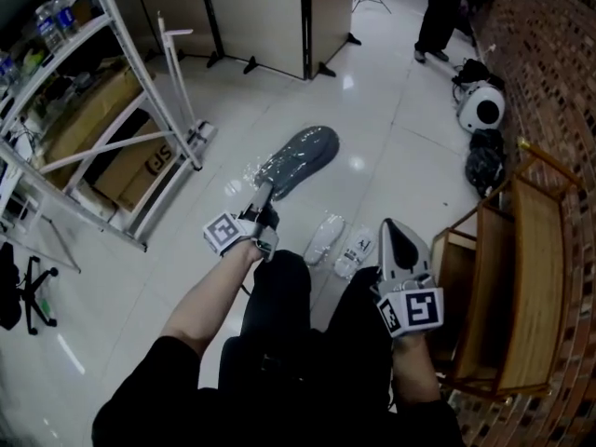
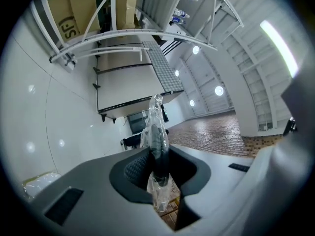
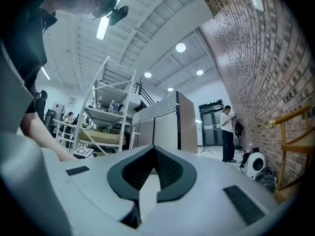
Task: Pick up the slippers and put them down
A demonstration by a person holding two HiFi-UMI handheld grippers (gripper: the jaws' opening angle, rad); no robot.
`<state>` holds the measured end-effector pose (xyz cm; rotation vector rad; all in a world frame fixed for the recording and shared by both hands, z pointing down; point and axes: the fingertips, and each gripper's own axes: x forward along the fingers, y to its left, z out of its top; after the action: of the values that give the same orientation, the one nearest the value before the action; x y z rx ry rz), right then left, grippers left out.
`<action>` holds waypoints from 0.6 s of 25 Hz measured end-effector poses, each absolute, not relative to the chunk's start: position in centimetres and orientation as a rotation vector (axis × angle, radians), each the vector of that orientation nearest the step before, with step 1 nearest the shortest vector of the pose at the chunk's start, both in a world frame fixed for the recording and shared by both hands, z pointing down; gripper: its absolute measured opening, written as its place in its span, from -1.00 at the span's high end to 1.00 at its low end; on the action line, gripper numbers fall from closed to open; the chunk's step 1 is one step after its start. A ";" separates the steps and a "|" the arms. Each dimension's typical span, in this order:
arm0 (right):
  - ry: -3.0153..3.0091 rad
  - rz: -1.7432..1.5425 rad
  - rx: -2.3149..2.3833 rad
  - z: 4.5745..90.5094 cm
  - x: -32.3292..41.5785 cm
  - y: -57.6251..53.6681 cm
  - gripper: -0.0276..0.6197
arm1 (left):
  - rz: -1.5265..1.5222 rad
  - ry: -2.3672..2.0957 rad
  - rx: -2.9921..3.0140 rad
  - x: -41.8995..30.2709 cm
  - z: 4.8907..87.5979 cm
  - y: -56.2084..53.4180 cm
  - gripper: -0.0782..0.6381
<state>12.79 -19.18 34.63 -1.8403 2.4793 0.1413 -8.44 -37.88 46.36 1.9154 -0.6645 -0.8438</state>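
My left gripper (image 1: 264,196) is shut on the heel end of a grey slipper (image 1: 300,159) wrapped in clear plastic and holds it out above the white floor. In the left gripper view the dark slipper (image 2: 156,136) stands edge-on in its crinkled wrap, pinched between the jaws of the left gripper (image 2: 158,157). My right gripper (image 1: 388,226) hovers by the person's right knee, apart from the slipper. The tips of the right gripper (image 3: 154,150) meet with nothing between them. Two clear packets (image 1: 324,238) (image 1: 357,250) lie on the floor between the grippers; what they contain is unclear.
A wooden rack (image 1: 521,287) stands along the brick wall at right. White metal shelving (image 1: 121,91) with cardboard boxes fills the left. Partition panels (image 1: 270,17) stand at the back. Near the wall are a white round device (image 1: 481,108), a black bag (image 1: 486,161) and a standing person (image 1: 436,17).
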 end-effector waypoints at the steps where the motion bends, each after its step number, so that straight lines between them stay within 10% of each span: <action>1: 2.493 0.139 -1.823 34.7 12.2 -19.9 0.89 | -0.853 -0.682 1.912 -9.3 46.5 -37.9 0.58; 15: 2.588 -0.023 -1.795 40.4 10.0 -29.7 0.89 | -0.859 -0.798 1.790 -14.3 53.7 -42.5 0.58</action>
<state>10.00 -29.66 40.39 -1.7952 2.5885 -0.0227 -14.27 -42.46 53.73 1.7902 -0.7979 -0.8588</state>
